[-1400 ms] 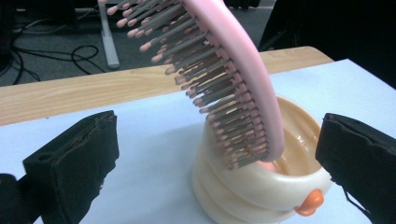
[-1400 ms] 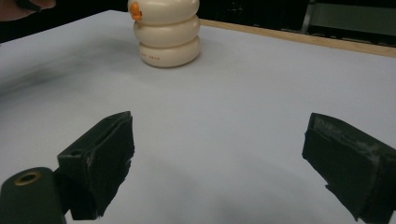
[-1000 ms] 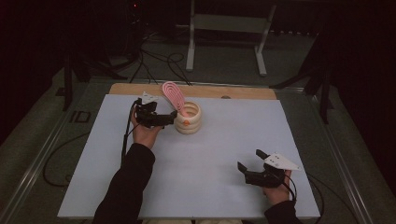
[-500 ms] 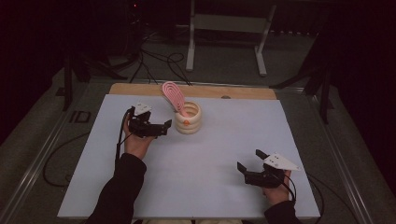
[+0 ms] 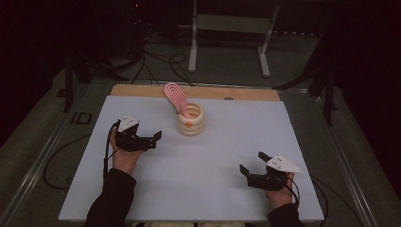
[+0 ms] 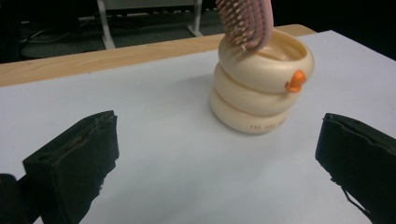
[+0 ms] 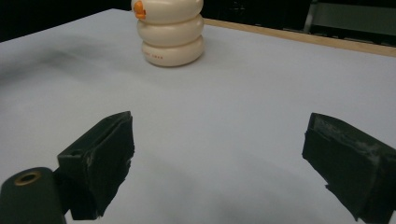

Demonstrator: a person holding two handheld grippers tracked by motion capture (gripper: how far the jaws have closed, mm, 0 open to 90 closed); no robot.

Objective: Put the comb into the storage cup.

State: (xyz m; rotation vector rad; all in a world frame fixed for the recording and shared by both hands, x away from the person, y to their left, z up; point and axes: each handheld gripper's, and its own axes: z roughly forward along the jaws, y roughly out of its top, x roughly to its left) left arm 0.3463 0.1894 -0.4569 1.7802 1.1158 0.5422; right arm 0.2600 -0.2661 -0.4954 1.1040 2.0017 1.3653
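A cream holder of three stacked rings (image 5: 190, 123) with an orange dot stands at the back middle of the white table sheet (image 5: 208, 179). A pink hairbrush (image 5: 174, 97) stands in it, leaning back and left. My left gripper (image 5: 154, 140) is open and empty, a short way left of the holder and pointing at it. From the left gripper view the holder (image 6: 261, 88) and the brush's bristles (image 6: 245, 23) lie ahead of the open left gripper (image 6: 219, 163). My right gripper (image 5: 253, 162) rests open and empty at the front right; the holder (image 7: 173, 32) is far ahead of the right gripper (image 7: 219, 158).
A wooden board edge (image 5: 142, 90) runs along the sheet's far side. Behind the table stand a white metal frame (image 5: 227, 28) and loose cables (image 5: 156, 59) on the floor. A metal rail (image 5: 42, 156) lines the table's left side.
My left gripper has drawn back from the holder, toward the left and nearer the person, open and empty. The right gripper has stayed put.
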